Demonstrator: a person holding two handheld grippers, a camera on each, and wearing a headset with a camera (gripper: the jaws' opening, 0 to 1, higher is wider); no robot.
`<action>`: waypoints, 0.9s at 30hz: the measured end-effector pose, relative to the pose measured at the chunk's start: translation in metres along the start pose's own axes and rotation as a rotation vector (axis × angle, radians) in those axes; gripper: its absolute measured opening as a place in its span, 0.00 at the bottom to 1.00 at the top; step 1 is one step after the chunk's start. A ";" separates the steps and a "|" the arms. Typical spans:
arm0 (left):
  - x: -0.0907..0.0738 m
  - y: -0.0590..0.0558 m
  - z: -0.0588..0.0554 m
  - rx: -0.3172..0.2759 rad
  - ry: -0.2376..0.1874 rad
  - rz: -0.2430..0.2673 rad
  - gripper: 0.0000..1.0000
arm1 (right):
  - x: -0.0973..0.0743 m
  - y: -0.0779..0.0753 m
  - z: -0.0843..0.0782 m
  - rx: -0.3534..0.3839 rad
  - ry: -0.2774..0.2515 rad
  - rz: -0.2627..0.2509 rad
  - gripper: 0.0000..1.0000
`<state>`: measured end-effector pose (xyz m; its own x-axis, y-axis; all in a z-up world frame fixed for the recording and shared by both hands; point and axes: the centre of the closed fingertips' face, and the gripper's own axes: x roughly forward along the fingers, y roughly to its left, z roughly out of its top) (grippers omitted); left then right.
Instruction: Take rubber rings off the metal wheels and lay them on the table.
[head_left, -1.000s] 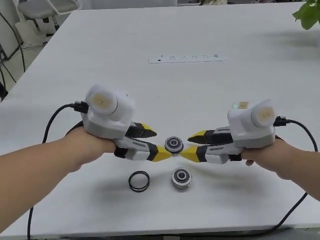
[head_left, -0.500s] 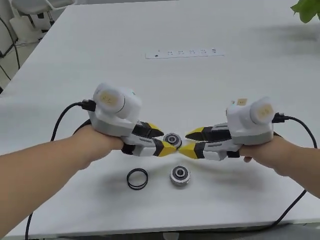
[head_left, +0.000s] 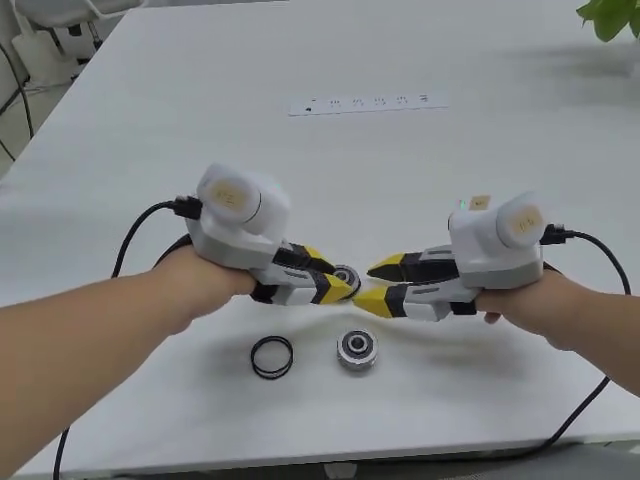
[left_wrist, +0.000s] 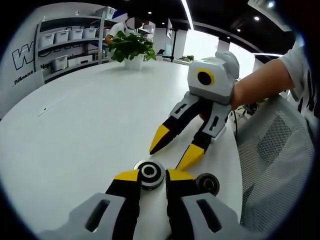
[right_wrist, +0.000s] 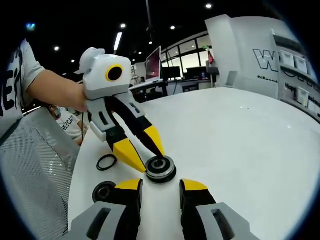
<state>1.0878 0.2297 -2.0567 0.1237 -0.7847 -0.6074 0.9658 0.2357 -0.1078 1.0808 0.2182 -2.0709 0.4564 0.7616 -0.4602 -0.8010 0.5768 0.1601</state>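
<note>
My left gripper (head_left: 338, 277) is shut on a small metal wheel (head_left: 347, 276) with a dark outer band, held just above the table. In the left gripper view the wheel (left_wrist: 150, 173) sits between my yellow tips. My right gripper (head_left: 370, 284) faces it from the right, open, with its tips close to the wheel but not around it. In the right gripper view the wheel (right_wrist: 160, 168) lies just beyond my open right gripper (right_wrist: 161, 185), pinched by the left gripper (right_wrist: 150, 161). A loose black rubber ring (head_left: 272, 357) and a second wheel (head_left: 357, 348) lie on the table (head_left: 450, 160) below.
A white power strip (head_left: 368, 102) lies far back on the white table. A potted plant (left_wrist: 131, 47) stands at the far right corner. Black cables trail from both grippers toward the near edge. A mesh chair (left_wrist: 277, 150) stands beside the table.
Both grippers have drifted slightly up and back from the table's near edge. The left gripper's jaw now hides part of the wheel. The ring and second wheel have not moved.
</note>
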 end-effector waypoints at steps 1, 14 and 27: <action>0.000 0.001 0.000 0.007 0.002 0.005 0.13 | 0.000 0.000 0.000 0.001 -0.001 -0.001 0.27; 0.002 0.006 -0.002 0.116 0.014 0.055 0.08 | 0.002 0.000 0.002 -0.003 -0.003 -0.002 0.27; 0.001 0.002 0.000 0.113 -0.006 0.068 0.07 | 0.014 0.002 0.001 -0.027 0.009 -0.006 0.26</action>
<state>1.0901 0.2295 -2.0571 0.1908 -0.7726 -0.6056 0.9746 0.2229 0.0227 1.0860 0.2298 -2.0759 0.4581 0.7553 -0.4687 -0.8083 0.5734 0.1339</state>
